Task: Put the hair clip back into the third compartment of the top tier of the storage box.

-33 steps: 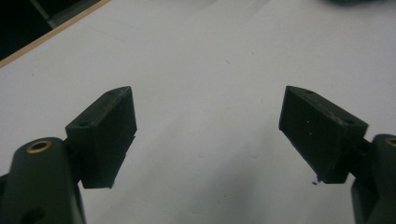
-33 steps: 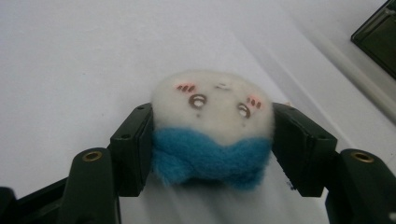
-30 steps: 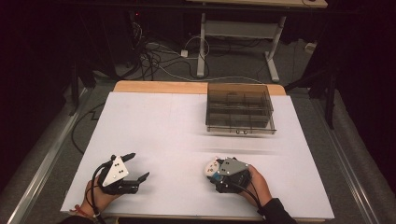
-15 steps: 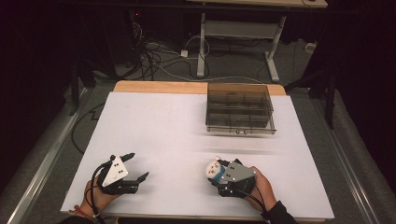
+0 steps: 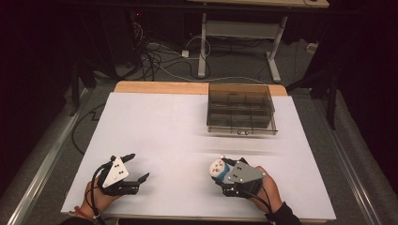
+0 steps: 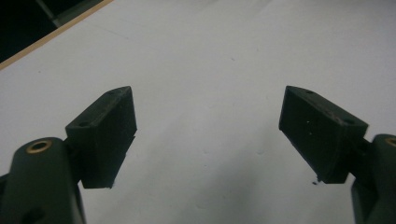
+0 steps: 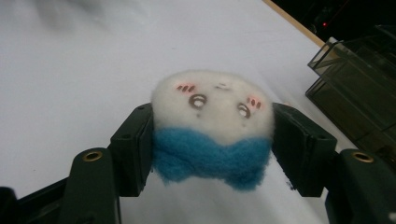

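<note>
A small felt doll (image 7: 212, 126) — white fuzzy head with pink cheeks, blue lower body — sits pinched between two black jaws, face up, seemingly just above the white table's near right part.

the plush toy (image 7: 212, 128) has both its sides hidden behind the right gripper (image 7: 212, 140) pads; beyond the gripper, the compartment box (image 7: 359, 88) is cut by the edge.
</note>
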The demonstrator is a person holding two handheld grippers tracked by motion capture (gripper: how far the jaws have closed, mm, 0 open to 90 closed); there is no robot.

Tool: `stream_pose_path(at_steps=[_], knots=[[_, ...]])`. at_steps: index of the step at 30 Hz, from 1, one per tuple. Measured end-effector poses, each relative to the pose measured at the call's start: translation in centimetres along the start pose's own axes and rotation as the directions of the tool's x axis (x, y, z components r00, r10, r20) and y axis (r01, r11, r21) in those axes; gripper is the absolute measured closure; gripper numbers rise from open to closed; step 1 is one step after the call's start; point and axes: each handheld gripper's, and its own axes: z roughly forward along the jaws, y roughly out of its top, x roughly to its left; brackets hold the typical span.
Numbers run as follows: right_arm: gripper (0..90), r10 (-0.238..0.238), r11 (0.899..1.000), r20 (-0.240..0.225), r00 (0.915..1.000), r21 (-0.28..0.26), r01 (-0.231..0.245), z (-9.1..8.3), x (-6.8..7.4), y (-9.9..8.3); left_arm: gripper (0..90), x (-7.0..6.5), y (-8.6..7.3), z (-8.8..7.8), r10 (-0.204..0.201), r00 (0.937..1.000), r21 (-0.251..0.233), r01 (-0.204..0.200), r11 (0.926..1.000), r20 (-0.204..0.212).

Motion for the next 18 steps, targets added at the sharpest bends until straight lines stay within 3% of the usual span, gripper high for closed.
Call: stream_pose_path(at_steps=[11,18], knots=[[36.1,0.021,0.999,0.043,0.9989,-0.034,-0.019,-1.1,-1.1,0.2,18.2,0.0,0.0,-0.1,-0.002,1.0000,-0.002,0.002,1.0000,-0.003],[36.1,0.007,0.999,0.083,0.9965,-0.040,-0.004,-1.8,-1.7,0.4,18.2,0.0,-0.1,-0.2,-0.006,1.0000,-0.004,0.006,1.0000,-0.005]])
